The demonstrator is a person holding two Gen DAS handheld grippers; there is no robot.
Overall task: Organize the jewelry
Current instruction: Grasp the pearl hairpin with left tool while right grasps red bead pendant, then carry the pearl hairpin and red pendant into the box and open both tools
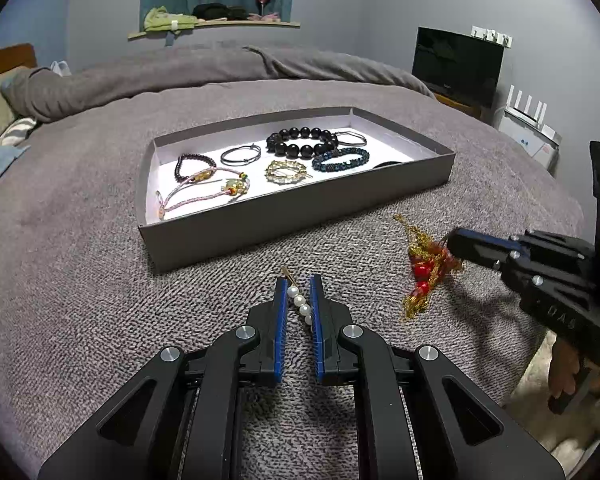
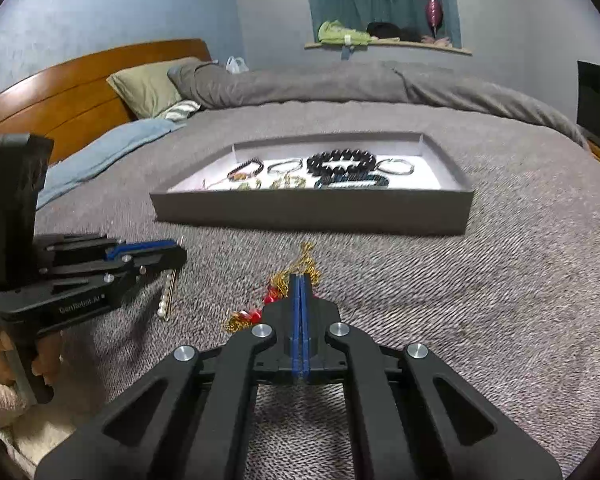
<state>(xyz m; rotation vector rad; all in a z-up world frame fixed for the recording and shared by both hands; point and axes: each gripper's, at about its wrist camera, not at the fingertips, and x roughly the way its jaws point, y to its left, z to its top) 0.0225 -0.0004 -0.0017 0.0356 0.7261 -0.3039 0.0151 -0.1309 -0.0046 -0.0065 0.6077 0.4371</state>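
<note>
A grey tray [image 1: 300, 208] on the bed holds several bracelets, among them a black bead bracelet [image 1: 302, 142]. My left gripper [image 1: 299, 284] is open, its jaws on either side of a pearl hair clip [image 1: 301, 302] that lies on the blanket. My right gripper [image 2: 300, 280] is shut on a gold and red beaded piece [image 2: 276, 294], which also shows in the left wrist view [image 1: 426, 264]. The tray [image 2: 312, 210] lies beyond both grippers. The clip also shows in the right wrist view [image 2: 167, 296] under the left gripper [image 2: 176, 250].
A grey knitted blanket [image 1: 100, 300] covers the bed. A folded duvet [image 1: 220, 68] and pillows [image 2: 148, 84] lie behind the tray. A wooden headboard [image 2: 60, 92] is at the left. A dark screen [image 1: 458, 64] stands at the right.
</note>
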